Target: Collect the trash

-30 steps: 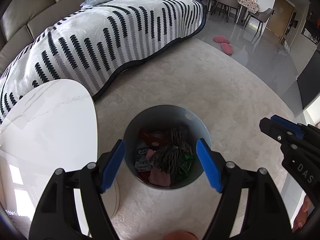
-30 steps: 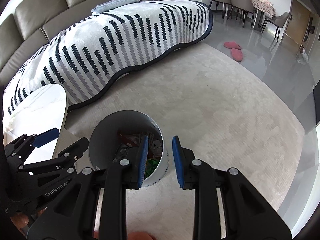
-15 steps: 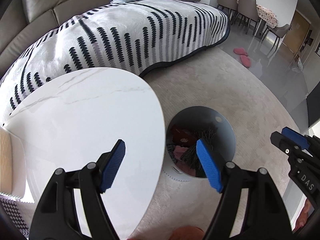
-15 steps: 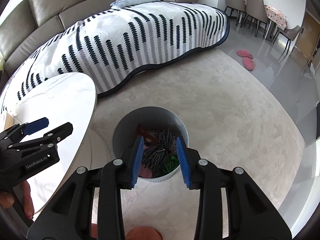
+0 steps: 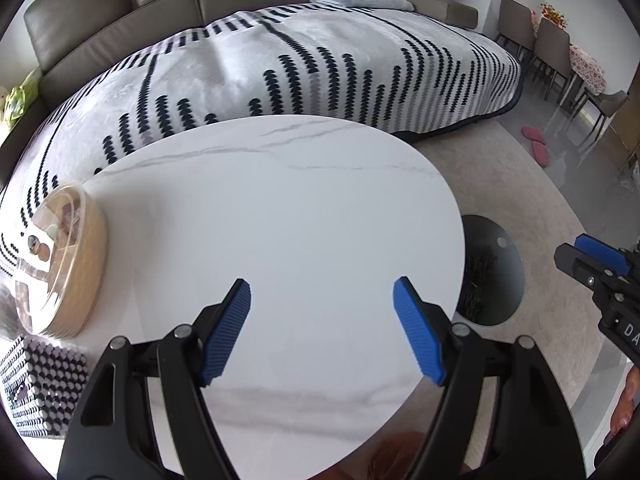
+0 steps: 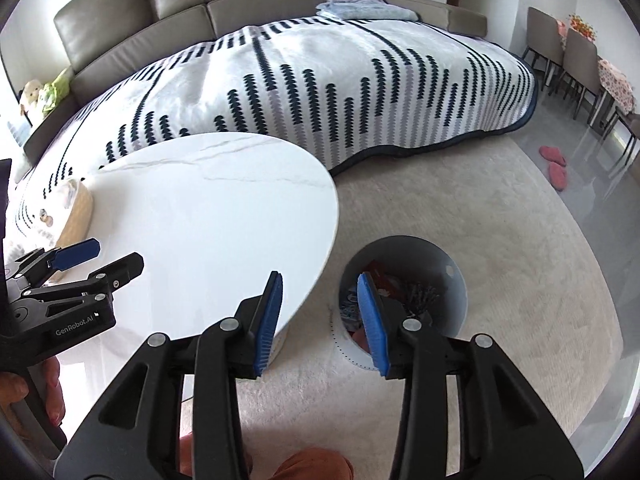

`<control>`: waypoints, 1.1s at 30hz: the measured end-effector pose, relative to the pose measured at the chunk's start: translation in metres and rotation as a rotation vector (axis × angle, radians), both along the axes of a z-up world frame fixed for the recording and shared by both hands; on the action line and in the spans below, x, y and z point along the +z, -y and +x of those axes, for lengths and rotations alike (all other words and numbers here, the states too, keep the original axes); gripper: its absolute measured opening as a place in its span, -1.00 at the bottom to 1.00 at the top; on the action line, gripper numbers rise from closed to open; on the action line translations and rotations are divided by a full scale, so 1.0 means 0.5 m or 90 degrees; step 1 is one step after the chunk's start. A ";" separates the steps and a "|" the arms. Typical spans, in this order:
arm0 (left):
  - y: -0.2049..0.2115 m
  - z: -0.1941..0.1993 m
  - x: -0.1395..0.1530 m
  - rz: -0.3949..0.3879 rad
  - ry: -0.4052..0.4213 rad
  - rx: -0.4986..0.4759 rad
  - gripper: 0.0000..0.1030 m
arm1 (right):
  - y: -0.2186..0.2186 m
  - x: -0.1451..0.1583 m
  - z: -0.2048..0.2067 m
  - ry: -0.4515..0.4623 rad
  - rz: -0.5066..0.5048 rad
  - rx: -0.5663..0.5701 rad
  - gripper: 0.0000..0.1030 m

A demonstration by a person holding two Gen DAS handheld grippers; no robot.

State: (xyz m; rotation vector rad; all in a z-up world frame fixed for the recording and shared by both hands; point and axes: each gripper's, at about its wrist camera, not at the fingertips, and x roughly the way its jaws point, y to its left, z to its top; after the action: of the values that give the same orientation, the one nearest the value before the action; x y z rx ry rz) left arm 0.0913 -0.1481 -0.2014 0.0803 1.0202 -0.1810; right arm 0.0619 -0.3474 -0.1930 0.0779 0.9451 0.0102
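Two grippers are seen, the left gripper (image 5: pixel 322 328) and right gripper (image 6: pixel 320 322); one marble table (image 5: pixel 280 208), one trash bin (image 6: pixel 452 276), two pink slippers (image 6: pixel 554 162), one round snack box (image 5: pixel 60 256).

Table (image 5: pixel 304 208) edge is hiding most of trash bin (image 5: pixel 500 272) from my left camera; bin contents are reading only as dark tangle. Round lidded box (image 5: pixel 60 264) is getting cut by left frame edge, contents too blurred for me to name. Right gripper (image 5: pixel 596 264) is running off right edge; its label is showing only partly.
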 end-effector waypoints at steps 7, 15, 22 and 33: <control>-0.140 -0.043 0.063 0.009 -0.001 0.081 0.45 | -0.122 0.046 0.012 -0.017 0.026 0.093 0.01; -0.261 -0.074 0.144 -0.005 0.004 0.152 0.56 | -0.220 0.107 0.013 -0.026 -0.002 0.147 0.54; -0.316 -0.105 0.194 0.001 0.016 0.180 0.59 | -0.295 0.154 0.012 -0.031 -0.019 0.204 0.73; -0.363 -0.135 0.240 0.009 0.007 0.202 0.67 | -0.342 0.223 0.001 -0.032 -0.040 0.246 0.74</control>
State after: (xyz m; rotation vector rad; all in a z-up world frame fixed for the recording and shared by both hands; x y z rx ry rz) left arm 0.0236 0.0336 -0.0815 -0.0687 1.0090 0.1154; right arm 0.0624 -0.1766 -0.0814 -0.1648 0.9978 0.3372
